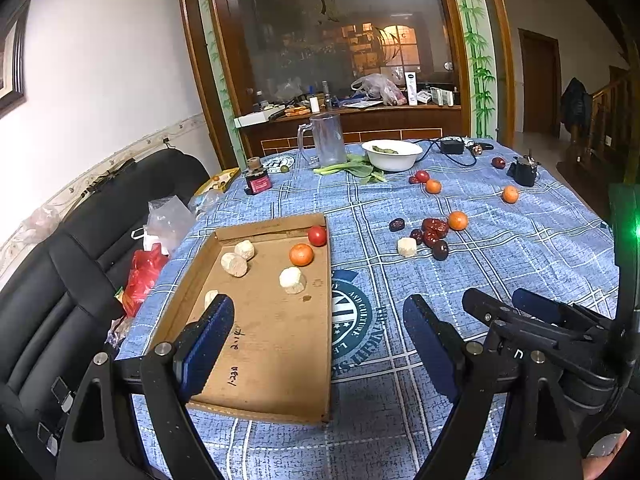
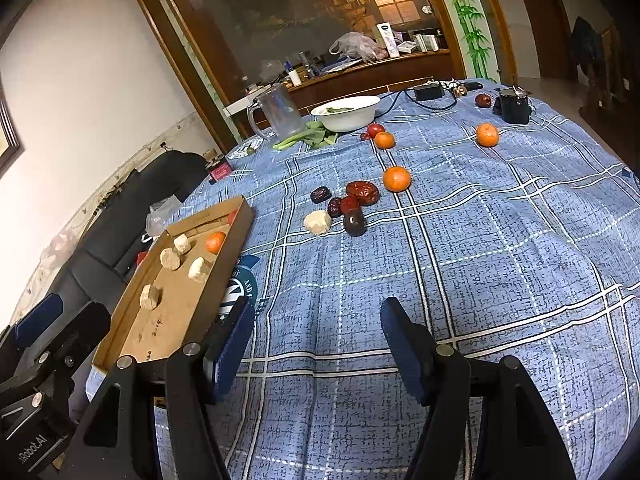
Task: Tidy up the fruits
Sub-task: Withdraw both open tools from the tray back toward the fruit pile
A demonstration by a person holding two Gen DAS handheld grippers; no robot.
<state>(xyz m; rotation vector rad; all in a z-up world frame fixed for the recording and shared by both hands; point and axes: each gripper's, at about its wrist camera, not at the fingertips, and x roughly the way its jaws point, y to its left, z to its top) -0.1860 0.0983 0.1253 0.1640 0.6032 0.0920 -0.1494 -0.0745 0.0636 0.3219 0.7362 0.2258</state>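
I hold both grippers low over the table (image 2: 500,248), which carries a blue checked cloth. My left gripper (image 1: 318,330) is released, with nothing between its blue pads; its left finger hangs over the cardboard tray (image 1: 276,340), its right finger over bare cloth. My right gripper (image 2: 318,340) is also released and empty, above free cloth just right of the tray's long edge.

In the tray lie four pale round pieces, one orange (image 1: 301,254) and a red tomato (image 1: 317,236) in the far right corner, touching the wall. The near half of the tray floor is free.

At about 1 o'clock from my left gripper there is a cluster: a pale piece (image 1: 407,247), several dark red dates (image 1: 434,232) and an orange (image 1: 457,220) just beside them. Farther, at 1 o'clock, more oranges and a tomato lie well apart, near a white bowl (image 1: 392,155) and a clear jug (image 1: 327,139). The table's left edge runs just beside the tray, with a black seat (image 1: 60,280) next to it.
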